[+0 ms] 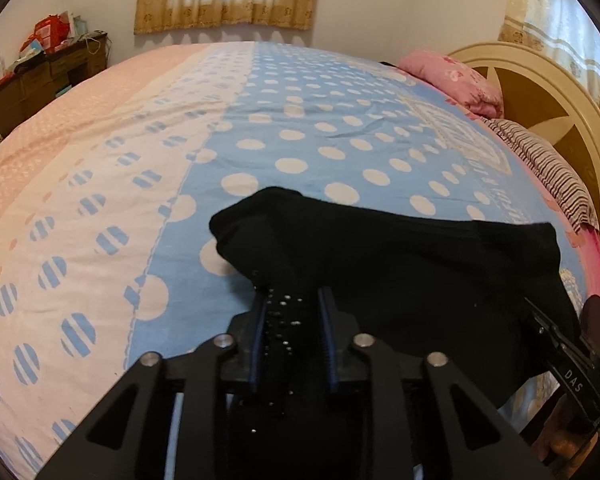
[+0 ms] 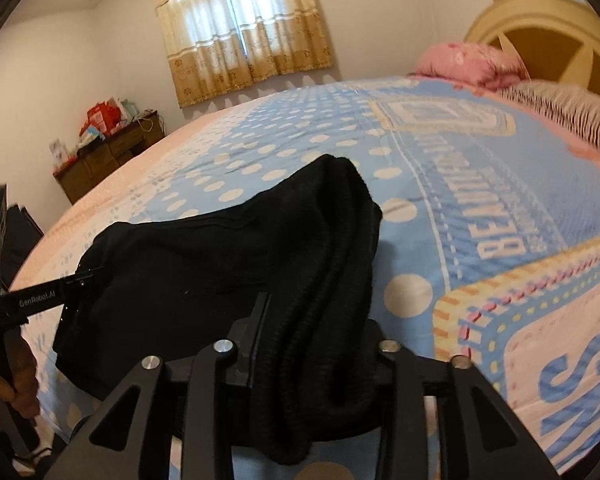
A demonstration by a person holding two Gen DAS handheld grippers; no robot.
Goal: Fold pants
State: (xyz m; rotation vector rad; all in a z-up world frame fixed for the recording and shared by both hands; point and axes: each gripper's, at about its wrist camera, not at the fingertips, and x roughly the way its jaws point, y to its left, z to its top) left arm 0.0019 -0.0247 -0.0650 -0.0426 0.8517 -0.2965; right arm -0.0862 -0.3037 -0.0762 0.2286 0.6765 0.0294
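Black pants (image 1: 400, 264) lie bunched across the near part of a blue dotted bed cover (image 1: 300, 128). My left gripper (image 1: 292, 308) is shut on one end of them, where small shiny studs show between the blue pads. In the right wrist view the pants (image 2: 180, 264) stretch leftward, and my right gripper (image 2: 316, 320) is shut on their ribbed end, which fills the jaws and hides the right finger. Each gripper also shows in the other's view: the right gripper (image 1: 540, 316) at the pants' right end, the left gripper (image 2: 85, 276) at their left end.
A pink pillow (image 1: 452, 76) and a striped pillow (image 1: 540, 160) lie by the cream headboard (image 1: 540, 92) on the right. A cluttered wooden cabinet (image 1: 40, 84) stands beyond the bed's far left side. A person's hand (image 2: 20, 384) holds the left gripper's handle.
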